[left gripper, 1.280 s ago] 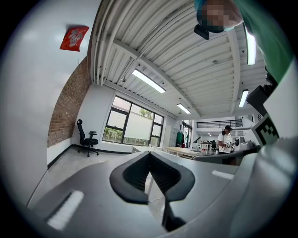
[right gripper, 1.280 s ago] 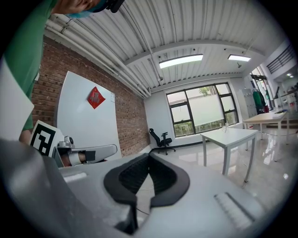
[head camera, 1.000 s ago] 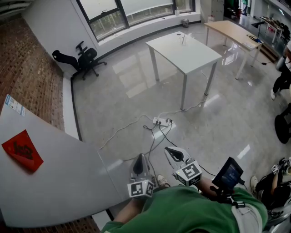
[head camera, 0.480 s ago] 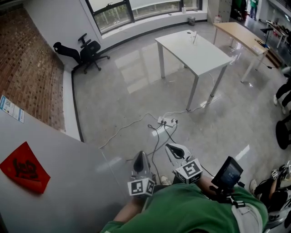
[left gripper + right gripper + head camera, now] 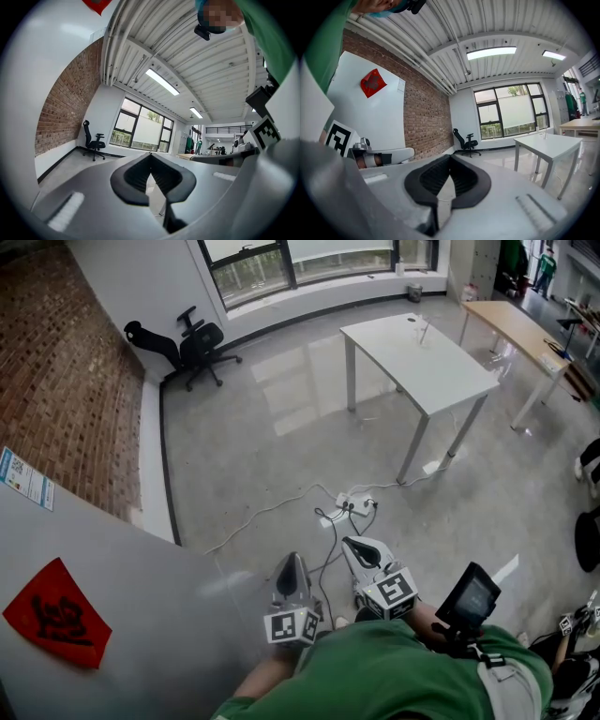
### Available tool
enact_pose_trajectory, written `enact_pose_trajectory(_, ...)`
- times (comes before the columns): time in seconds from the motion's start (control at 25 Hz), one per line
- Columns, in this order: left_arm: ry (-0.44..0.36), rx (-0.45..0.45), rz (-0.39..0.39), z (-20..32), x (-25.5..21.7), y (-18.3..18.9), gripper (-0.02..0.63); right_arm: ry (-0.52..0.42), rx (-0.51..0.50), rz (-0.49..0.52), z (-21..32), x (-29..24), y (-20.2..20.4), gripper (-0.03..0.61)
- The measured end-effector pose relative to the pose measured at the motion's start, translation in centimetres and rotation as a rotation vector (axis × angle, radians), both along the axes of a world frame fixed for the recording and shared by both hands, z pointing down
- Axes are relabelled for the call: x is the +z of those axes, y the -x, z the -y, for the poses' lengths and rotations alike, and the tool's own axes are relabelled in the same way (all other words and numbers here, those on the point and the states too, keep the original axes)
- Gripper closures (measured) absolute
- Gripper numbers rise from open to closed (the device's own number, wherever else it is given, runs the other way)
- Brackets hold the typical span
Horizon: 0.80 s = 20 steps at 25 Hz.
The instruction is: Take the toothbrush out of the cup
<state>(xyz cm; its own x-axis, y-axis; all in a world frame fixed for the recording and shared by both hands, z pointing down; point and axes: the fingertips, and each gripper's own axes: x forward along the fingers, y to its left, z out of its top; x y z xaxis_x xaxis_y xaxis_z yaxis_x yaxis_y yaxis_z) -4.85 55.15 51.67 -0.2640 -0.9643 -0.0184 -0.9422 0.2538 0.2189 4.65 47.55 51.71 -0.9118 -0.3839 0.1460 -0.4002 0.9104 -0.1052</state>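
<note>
A white table (image 5: 427, 362) stands across the room. Near its far end is a small cup with a thin toothbrush (image 5: 422, 331) upright in it. The right gripper view shows the same table (image 5: 555, 143) with the cup (image 5: 544, 134) tiny on top. Both grippers are held close to my body, far short of the table, pointing level over the floor. My left gripper (image 5: 292, 568) (image 5: 150, 154) is shut and empty. Just to its right, my right gripper (image 5: 359, 549) (image 5: 450, 157) is shut too, with nothing between its pads.
A power strip with cables (image 5: 349, 507) lies on the grey floor between me and the table. A black office chair (image 5: 192, 343) stands by the windows. A wooden table (image 5: 520, 329) is at the right. A white board with a red paper (image 5: 58, 613) leans at my left.
The room has slid in the head view: the board with the red paper has dropped lower left and the white table has shifted right. Both grippers keep their place and stay shut.
</note>
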Motion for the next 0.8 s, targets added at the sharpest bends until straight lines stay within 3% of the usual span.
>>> enact_pose_trajectory(0.16,-0.008,-0.006,0.019,3.3,-0.7,1.3,0.606,0.006,-0.038,0.022,2.7,0.1,1.5,0.575)
enact_pose_trajectory(0.8,-0.001,-0.055,0.08,16.2,-1.4,4.0,0.606,0.02,-0.038,0.068,16.4,0.0,3.5,0.575)
